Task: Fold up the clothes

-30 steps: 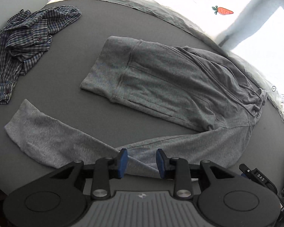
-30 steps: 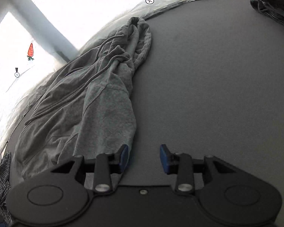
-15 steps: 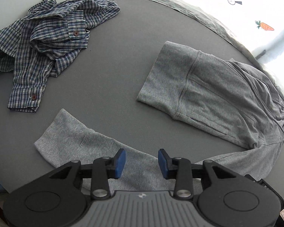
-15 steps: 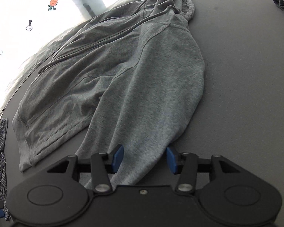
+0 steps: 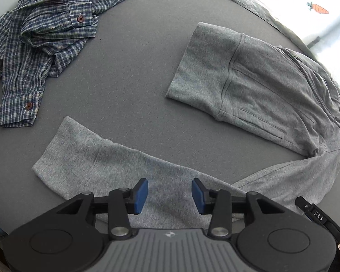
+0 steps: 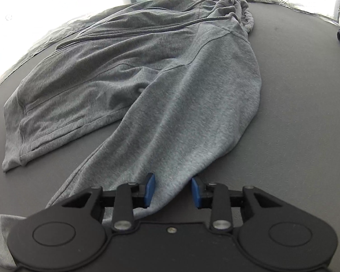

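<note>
Left gripper spread wide, low over the grey hoodie's outstretched sleeve; plaid shirt crumpled far left on the grey worktop. Right gripper likewise spread, straddling the upper sleeve just below the shoulder

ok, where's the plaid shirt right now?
Left wrist view, top left: the plaid shirt lies crumpled on the grey table, apart from the grey hoodie, beyond the cuff of its sleeve.
</note>
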A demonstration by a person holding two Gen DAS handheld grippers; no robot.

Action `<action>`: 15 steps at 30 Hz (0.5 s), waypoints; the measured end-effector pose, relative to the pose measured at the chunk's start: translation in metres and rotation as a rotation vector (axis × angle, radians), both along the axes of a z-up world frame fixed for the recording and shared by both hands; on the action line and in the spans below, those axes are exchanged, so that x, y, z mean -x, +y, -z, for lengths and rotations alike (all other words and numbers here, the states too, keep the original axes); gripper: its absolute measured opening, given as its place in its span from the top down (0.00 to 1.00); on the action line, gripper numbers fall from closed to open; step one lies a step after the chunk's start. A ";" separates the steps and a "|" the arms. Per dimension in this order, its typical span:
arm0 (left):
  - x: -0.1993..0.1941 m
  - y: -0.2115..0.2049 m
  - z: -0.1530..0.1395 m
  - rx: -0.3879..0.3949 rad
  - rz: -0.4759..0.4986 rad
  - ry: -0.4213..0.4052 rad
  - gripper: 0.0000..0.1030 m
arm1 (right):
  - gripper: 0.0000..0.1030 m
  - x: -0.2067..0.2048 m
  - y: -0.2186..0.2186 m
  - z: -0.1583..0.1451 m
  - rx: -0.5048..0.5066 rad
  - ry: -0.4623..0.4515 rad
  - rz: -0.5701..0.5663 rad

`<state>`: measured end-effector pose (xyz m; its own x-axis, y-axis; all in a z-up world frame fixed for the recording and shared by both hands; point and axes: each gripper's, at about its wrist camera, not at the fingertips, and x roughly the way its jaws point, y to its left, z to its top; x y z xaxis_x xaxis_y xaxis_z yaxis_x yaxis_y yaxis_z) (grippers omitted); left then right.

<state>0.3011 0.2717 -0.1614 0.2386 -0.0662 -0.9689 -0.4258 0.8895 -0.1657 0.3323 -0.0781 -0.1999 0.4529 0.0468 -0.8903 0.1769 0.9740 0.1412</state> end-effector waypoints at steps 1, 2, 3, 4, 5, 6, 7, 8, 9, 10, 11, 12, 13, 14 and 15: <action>0.002 0.001 0.000 0.000 -0.011 -0.003 0.55 | 0.90 0.001 -0.002 0.000 -0.015 -0.007 -0.004; 0.004 0.002 -0.001 -0.001 -0.022 -0.005 0.55 | 0.94 0.002 -0.004 0.001 -0.029 -0.015 -0.005; 0.007 0.002 -0.001 0.001 -0.034 -0.005 0.55 | 0.95 0.003 -0.007 0.002 -0.042 -0.024 -0.002; 0.010 0.002 -0.001 0.005 -0.047 -0.002 0.55 | 0.97 0.005 -0.009 0.002 -0.051 -0.033 -0.001; 0.013 0.002 0.000 0.009 -0.059 0.002 0.55 | 0.98 0.007 -0.011 0.002 -0.052 -0.043 -0.001; 0.017 0.001 0.000 0.009 -0.068 0.007 0.55 | 0.98 0.010 -0.013 0.001 -0.051 -0.055 0.001; 0.021 -0.001 0.000 0.008 -0.078 0.013 0.55 | 0.98 0.013 -0.017 0.000 -0.050 -0.068 0.006; 0.024 -0.003 0.000 0.006 -0.086 0.017 0.55 | 0.99 0.017 -0.022 -0.002 -0.049 -0.082 0.018; 0.027 -0.005 0.000 0.003 -0.092 0.021 0.55 | 0.99 0.019 -0.028 -0.004 -0.046 -0.094 0.033; 0.029 -0.008 0.000 0.001 -0.098 0.025 0.55 | 0.99 0.022 -0.036 -0.006 -0.034 -0.108 0.053; 0.032 -0.011 0.001 0.000 -0.103 0.028 0.55 | 0.99 0.024 -0.046 -0.009 -0.014 -0.125 0.077; 0.034 -0.015 0.001 -0.002 -0.108 0.032 0.55 | 0.99 0.026 -0.059 -0.011 0.008 -0.141 0.106; 0.037 -0.019 0.001 -0.003 -0.114 0.036 0.55 | 0.99 0.028 -0.078 -0.014 0.034 -0.161 0.147; 0.039 -0.024 0.001 -0.002 -0.117 0.041 0.55 | 0.99 0.028 -0.099 -0.018 0.050 -0.178 0.181; 0.040 -0.030 0.002 0.000 -0.116 0.047 0.55 | 0.99 0.029 -0.120 -0.021 0.066 -0.195 0.214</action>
